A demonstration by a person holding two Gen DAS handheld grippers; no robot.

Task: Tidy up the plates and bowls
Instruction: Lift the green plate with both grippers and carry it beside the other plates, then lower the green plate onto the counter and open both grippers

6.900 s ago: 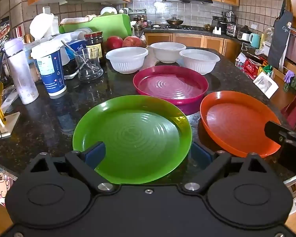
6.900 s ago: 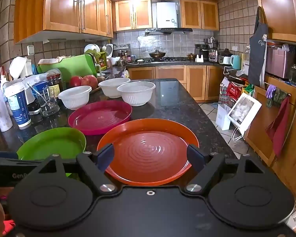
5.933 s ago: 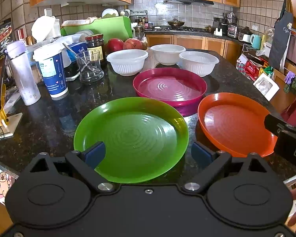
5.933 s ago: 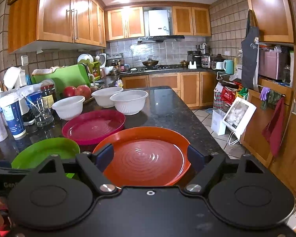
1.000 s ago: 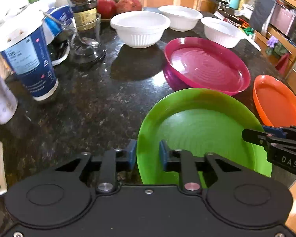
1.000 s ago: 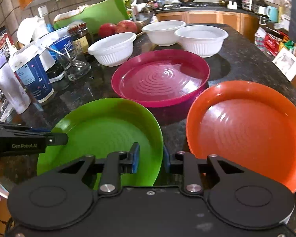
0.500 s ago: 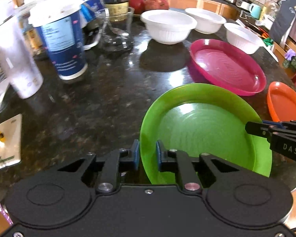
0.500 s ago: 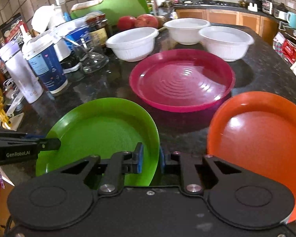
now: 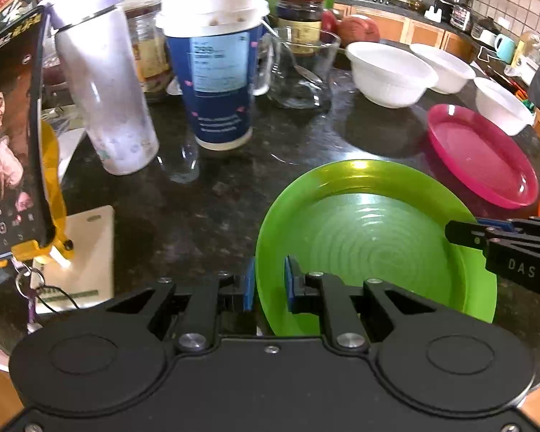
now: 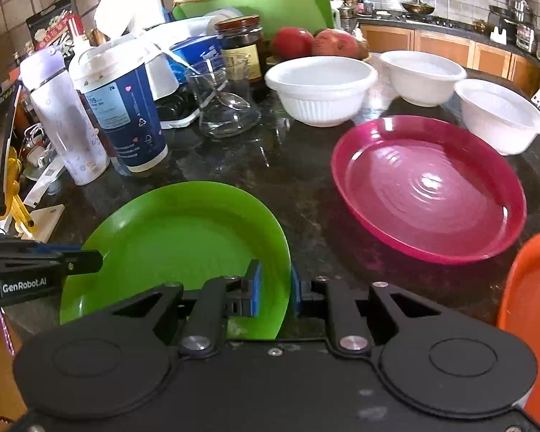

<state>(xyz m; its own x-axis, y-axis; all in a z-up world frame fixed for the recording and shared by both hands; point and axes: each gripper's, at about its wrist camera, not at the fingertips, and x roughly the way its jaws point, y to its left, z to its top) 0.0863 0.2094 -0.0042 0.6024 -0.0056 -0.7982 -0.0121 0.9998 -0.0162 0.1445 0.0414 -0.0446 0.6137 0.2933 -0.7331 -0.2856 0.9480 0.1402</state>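
two grippers clamp one green plate (image 9: 378,237) at opposite edges, over the dark counter (image 9: 205,216). left gripper (image 9: 268,282): jaws narrow, blue pads pinching the plate's left rim. right gripper (image 10: 274,289): jaws narrow, pads pinching the plate's right rim; in the left wrist view its black fingers (image 9: 486,237) reach in over the plate's right edge. whether the plate rests on the counter or is raised, cannot tell.

left to right beyond it: a phone stand (image 9: 14,144) at the far left, a pale bottle (image 10: 66,122), a blue cup (image 10: 120,108) just beside it, a glass vessel (image 10: 223,100) with a spoon inside, a dark jar (image 10: 241,46) behind that, two apples (image 10: 313,41) near the green board (image 10: 270,3). three white bowls follow in a row, apart from one another: first bowl (image 10: 320,86), second bowl (image 10: 421,75), third bowl (image 10: 496,118). a pink plate (image 10: 428,187) lies flat in front of the bowls, apart from the green plate. an orange plate (image 10: 532,306) sits at the right edge, partly out of view
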